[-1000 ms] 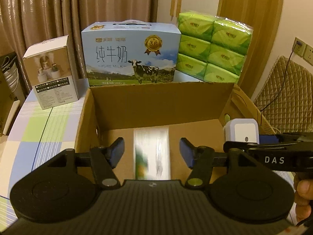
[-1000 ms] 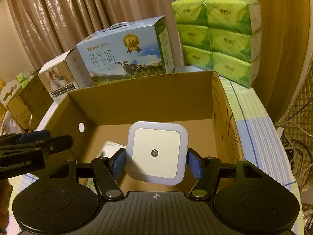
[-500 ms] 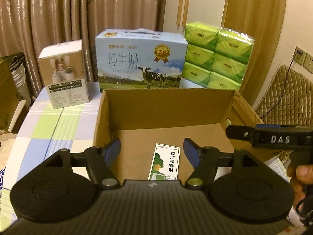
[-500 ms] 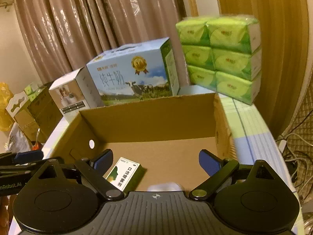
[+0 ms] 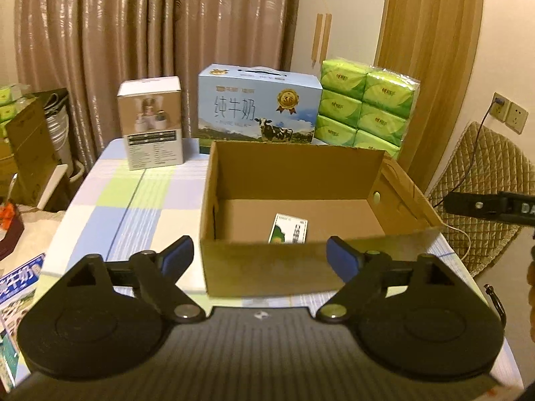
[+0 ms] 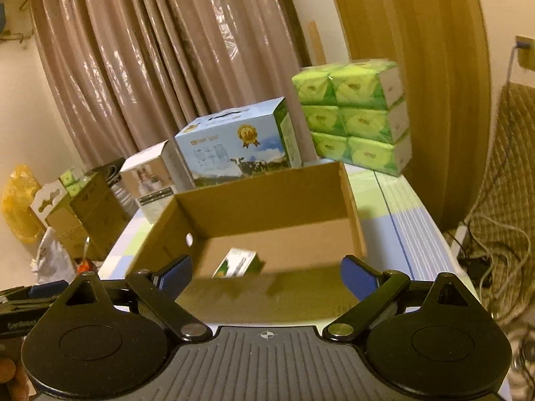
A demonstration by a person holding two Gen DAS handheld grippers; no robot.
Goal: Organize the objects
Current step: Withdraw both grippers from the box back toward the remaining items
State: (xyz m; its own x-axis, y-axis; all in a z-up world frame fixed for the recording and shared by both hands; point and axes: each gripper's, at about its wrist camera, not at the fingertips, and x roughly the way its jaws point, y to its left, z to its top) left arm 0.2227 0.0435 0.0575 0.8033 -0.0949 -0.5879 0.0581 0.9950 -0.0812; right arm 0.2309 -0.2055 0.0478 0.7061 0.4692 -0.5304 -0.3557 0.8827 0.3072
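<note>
An open cardboard box (image 5: 301, 173) stands on the checked table; it also shows in the right wrist view (image 6: 260, 197). A small green-and-white carton (image 5: 288, 233) lies on its floor, also seen in the right wrist view (image 6: 235, 262). The white night light is hidden behind the box's near wall. My left gripper (image 5: 260, 256) is open and empty, in front of the box's near wall. My right gripper (image 6: 266, 275) is open and empty, also in front of the near wall. The right gripper's body (image 5: 491, 205) shows at the left view's right edge.
Behind the box stand a blue milk carton (image 5: 257, 103), a white product box (image 5: 152, 122) and stacked green tissue packs (image 5: 366, 103). A quilted chair (image 5: 485, 180) with cables is to the right. Printed leaflets (image 5: 16, 287) lie at the table's left edge. Curtains hang behind.
My right gripper opened and let the white night light fall into the box. Both grippers then pulled back and up, out of the box to its near side.
</note>
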